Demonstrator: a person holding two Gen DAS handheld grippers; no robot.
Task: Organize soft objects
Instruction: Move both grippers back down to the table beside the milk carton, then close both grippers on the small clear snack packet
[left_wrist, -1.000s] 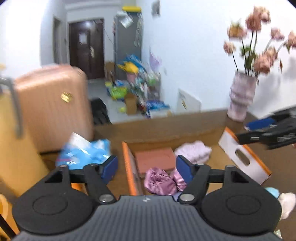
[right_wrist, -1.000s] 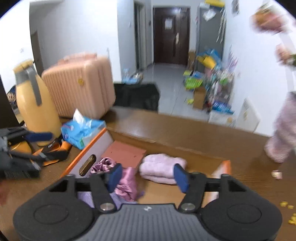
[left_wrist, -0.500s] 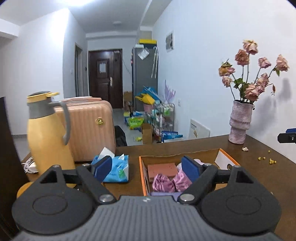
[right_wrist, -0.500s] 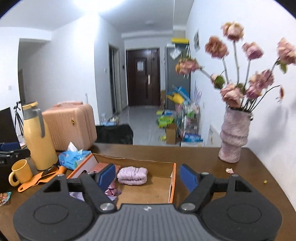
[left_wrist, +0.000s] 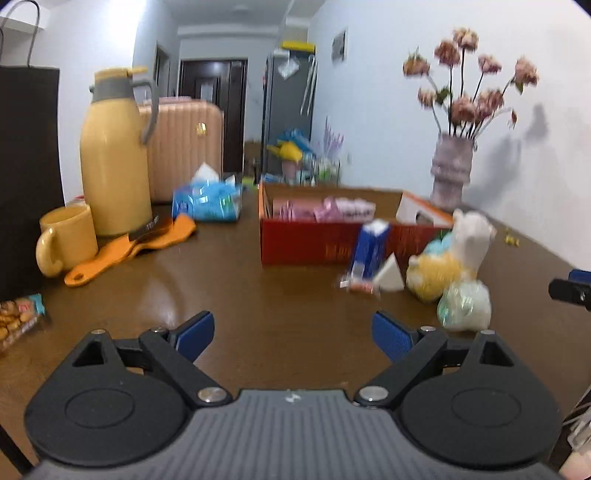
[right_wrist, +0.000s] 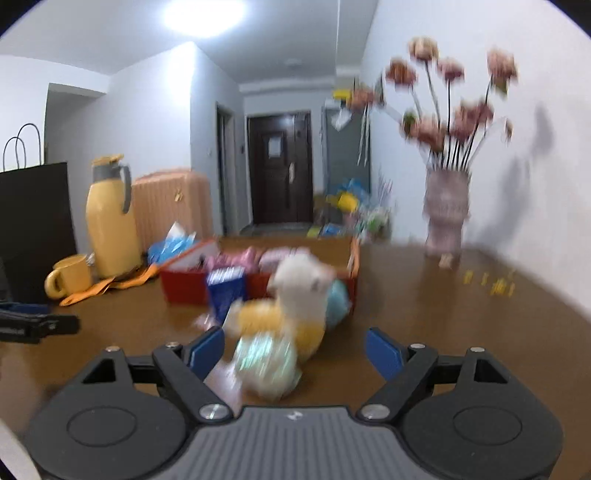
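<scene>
Blurred soft toys (right_wrist: 295, 295) lie before the red box (left_wrist: 306, 243); my left tongs (left_wrist: 293, 332) and right tongs (right_wrist: 295, 350) have just been opening, nothing between them; shapes stay unclear.

My table (left_wrist: 229, 295) is dark wood, glossy, throwing back light. The box (left_wrist: 306, 240) looks like red card with orange edges. The toy (left_wrist: 469, 236) is fluffy plush. My claw (left_wrist: 291, 332) is matt black plastic with ribbed blue pads (left_wrist: 388, 334); its pivot pins are bright metal.
</scene>
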